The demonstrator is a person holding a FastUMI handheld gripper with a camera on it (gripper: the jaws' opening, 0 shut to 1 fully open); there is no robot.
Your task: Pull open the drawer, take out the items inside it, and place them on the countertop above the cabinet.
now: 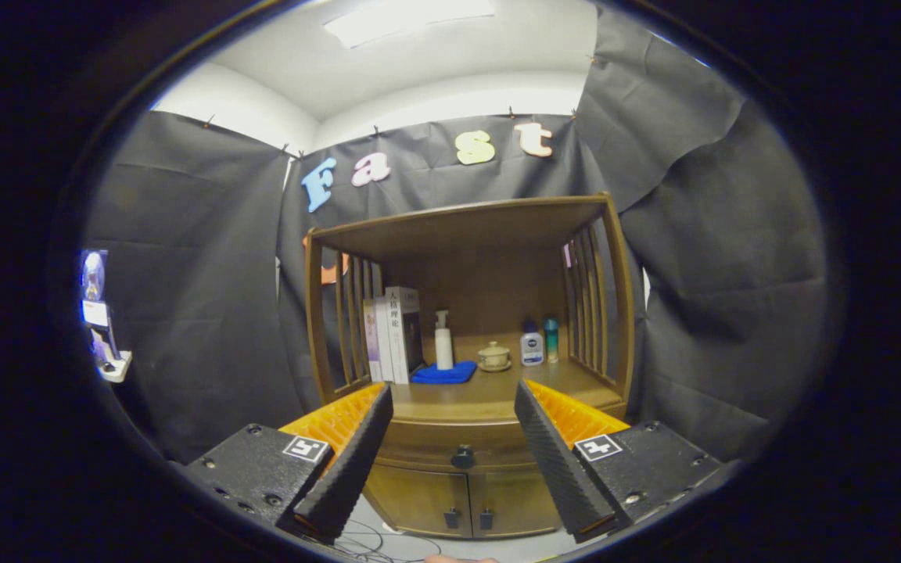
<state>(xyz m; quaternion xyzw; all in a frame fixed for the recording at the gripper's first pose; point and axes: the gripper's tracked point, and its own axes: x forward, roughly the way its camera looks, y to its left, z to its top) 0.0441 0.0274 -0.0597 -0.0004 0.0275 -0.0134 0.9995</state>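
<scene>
A brown wooden cabinet (466,313) stands ahead against the black cloth. Its drawer (450,446) is closed, with a dark round knob (462,457) at its middle. The knob shows in the gap between my two fingers, some way beyond them. My gripper (454,399) is open, and nothing lies between the black ribbed pads (353,453). The countertop (489,391) above the drawer is bare wood at its front. What lies inside the drawer is hidden.
On the countertop's back half stand books (394,335), a white pump bottle (443,342) on a blue cloth (444,373), a small lidded cup (493,356) and two small bottles (538,344). Slatted sides and a top shelf enclose it. Two lower doors (462,500) sit under the drawer. Cables lie on the floor.
</scene>
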